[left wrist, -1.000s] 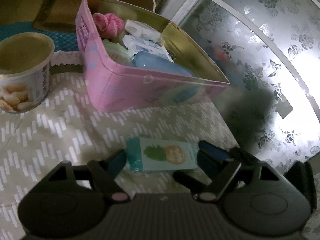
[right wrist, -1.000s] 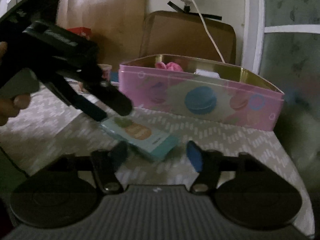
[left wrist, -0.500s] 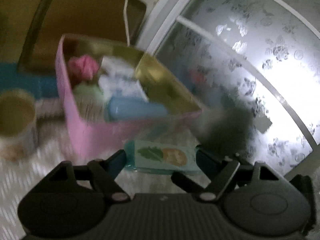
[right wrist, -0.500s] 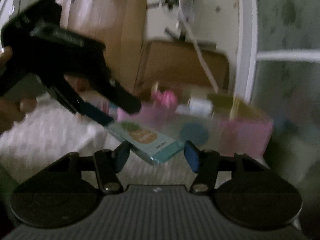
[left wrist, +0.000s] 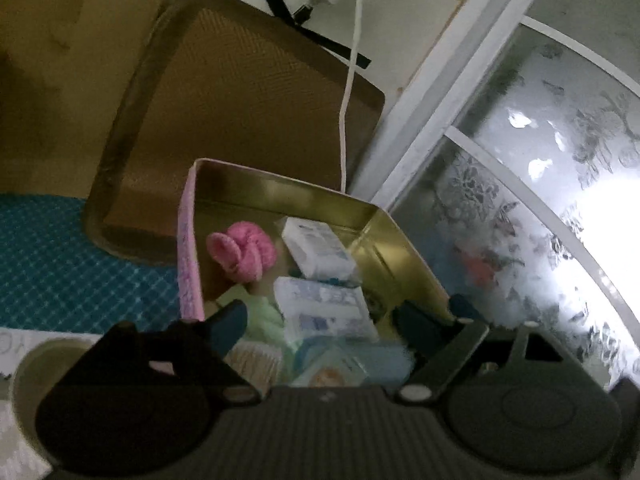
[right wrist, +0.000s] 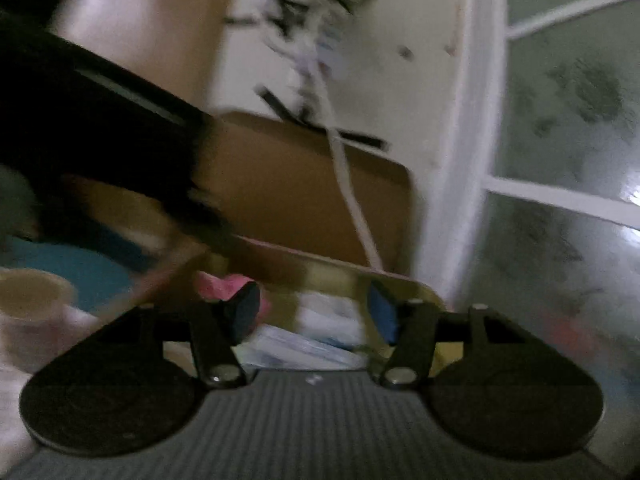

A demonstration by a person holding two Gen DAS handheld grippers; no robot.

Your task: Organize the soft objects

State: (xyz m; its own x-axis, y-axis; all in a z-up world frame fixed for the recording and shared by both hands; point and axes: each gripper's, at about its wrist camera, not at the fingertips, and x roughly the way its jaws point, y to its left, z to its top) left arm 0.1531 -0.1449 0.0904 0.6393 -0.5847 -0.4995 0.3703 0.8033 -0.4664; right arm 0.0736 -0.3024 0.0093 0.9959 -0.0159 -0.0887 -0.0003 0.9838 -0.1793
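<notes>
The left tongs (left wrist: 320,330) were held over the pink tin (left wrist: 188,260), and a light blue packet (left wrist: 348,366) with a fruit picture on it was seen low between the two blue tips; it was blurred, and whether it was pinched could not be told. Inside the gold-walled tin, a pink woolly bundle (left wrist: 242,256) was seen near the far left corner. A white packet (left wrist: 316,252) was laid beside it toward the far right corner, and another white and blue packet (left wrist: 324,310) was laid just in front of that one. Something pale green (left wrist: 262,318) was tucked under the left tip. A round cup (left wrist: 36,364) was stood to the left of the tin, and a brown tray (left wrist: 240,120) was leaned up behind it, with a white cable (left wrist: 346,96) hung down in front. The right tongs (right wrist: 314,312) were held wide apart with nothing between them, pointed at the same tin. The right view was very blurred.
</notes>
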